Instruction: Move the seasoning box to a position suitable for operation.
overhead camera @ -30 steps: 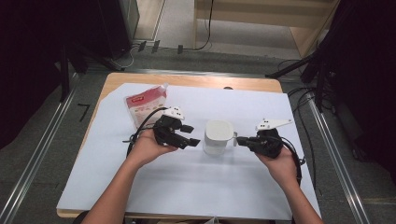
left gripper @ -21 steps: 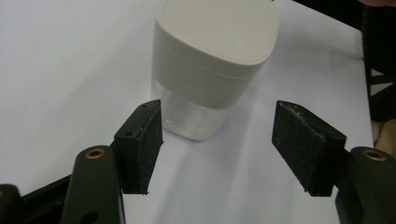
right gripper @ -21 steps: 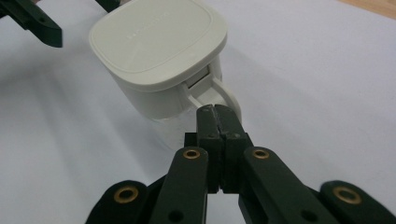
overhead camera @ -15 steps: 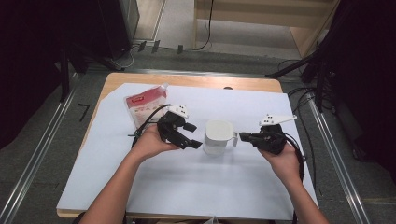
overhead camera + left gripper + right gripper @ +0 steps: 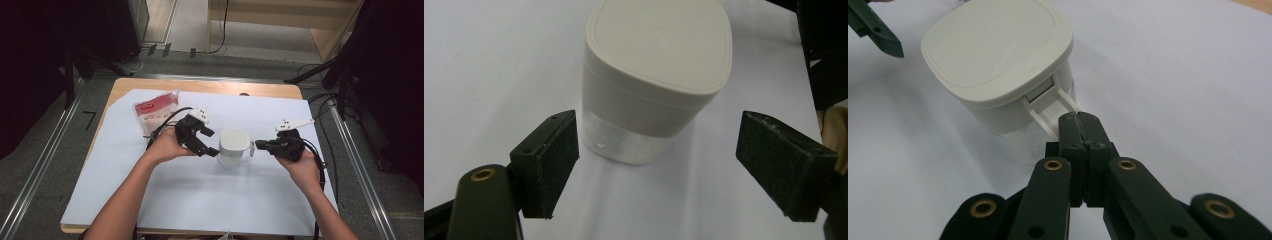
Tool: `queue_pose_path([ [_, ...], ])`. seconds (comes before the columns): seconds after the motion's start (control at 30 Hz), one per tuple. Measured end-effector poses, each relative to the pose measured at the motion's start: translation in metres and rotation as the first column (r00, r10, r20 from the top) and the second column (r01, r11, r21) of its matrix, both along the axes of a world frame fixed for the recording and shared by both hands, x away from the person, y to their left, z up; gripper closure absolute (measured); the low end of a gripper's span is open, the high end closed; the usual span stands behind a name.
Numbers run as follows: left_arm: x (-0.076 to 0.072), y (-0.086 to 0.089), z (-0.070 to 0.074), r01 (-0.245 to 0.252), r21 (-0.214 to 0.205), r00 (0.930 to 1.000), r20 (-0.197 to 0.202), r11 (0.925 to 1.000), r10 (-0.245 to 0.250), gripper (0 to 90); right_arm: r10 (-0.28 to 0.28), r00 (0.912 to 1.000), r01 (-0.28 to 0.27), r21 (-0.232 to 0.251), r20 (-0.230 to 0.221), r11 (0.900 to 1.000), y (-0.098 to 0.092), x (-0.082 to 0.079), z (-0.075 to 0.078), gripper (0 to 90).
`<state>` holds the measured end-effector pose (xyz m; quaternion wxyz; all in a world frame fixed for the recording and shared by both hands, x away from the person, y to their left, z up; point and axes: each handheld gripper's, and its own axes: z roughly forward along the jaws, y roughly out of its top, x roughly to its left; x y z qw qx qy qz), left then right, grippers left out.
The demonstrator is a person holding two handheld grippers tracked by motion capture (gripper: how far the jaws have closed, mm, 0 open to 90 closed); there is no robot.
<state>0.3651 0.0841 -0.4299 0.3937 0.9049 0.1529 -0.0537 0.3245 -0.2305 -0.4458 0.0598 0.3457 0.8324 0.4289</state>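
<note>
Where white sheet (image 5: 200, 190) covers table (image 5: 210, 86), container (image 5: 234, 146)

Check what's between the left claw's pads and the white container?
Only bare white sheet: left claw open, pads clear of the white container, per left gripper view.

"7" on floor (image 5: 90, 120); pouch (image 5: 154, 111) label unreadable.

Table (image 5: 260, 90): light wood top, landmark for all entries.
Sheet (image 5: 200, 200): white, covering most of the table; a wood strip shows along the far edge.
Pouch (image 5: 152, 115): red and white, lying flat on the sheet at the table's far left corner.
Rails (image 5: 35, 185): metal, on the grey floor along the table's left and right sides.
Cables (image 5: 325, 100): black, on the floor off the table's far right corner.
</note>
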Motion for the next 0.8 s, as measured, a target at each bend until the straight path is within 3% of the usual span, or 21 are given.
queue_pose_path([
  [0.03, 0.002, -0.001, -0.002, 0.005, -0.006, 0.9999, -0.009, 1.0000, -0.005, 19.1, -0.002, 1.0000, 0.002, 0.000, -0.006, 1.0000, 0.000, 0.000, 0.000, 90.0],
  [0.13, 0.004, -0.006, -0.005, 0.024, 0.038, 0.9997, -0.003, 0.9990, -0.024, 20.6, -0.005, 0.9999, 0.005, 0.004, -0.010, 1.0000, 0.001, 0.001, -0.001, 90.0],
  [0.27, 0.005, -0.012, -0.002, 0.036, 0.037, 0.9994, -0.001, 0.9987, -0.036, 20.0, -0.005, 0.9999, 0.005, 0.000, -0.013, 1.0000, 0.003, 0.001, -0.003, 90.0],
  [0.3, 0.006, -0.015, -0.001, 0.034, 0.062, 0.9994, 0.005, 0.9975, -0.035, 19.8, -0.007, 0.9998, 0.007, -0.002, -0.018, 1.0000, 0.004, 0.001, -0.004, 90.0],
  [0.47, 0.009, -0.016, -0.006, 0.029, 0.061, 0.9994, 0.017, 0.9977, -0.030, 18.6, -0.010, 0.9997, 0.010, 0.009, -0.023, 0.9999, 0.005, 0.003, -0.007, 90.0],
  [0.53, 0.009, -0.017, -0.007, 0.038, 0.044, 0.9992, 0.007, 0.9983, -0.038, 18.6, -0.013, 0.9997, 0.013, 0.009, -0.021, 0.9999, 0.005, 0.003, -0.006, 90.0],
  [0.8, 0.010, -0.023, -0.012, 0.056, 0.041, 0.9984, -0.001, 0.9976, -0.056, 17.9, -0.018, 0.9997, 0.018, 0.010, -0.015, 0.9998, 0.006, 0.002, -0.006, 90.0],
])
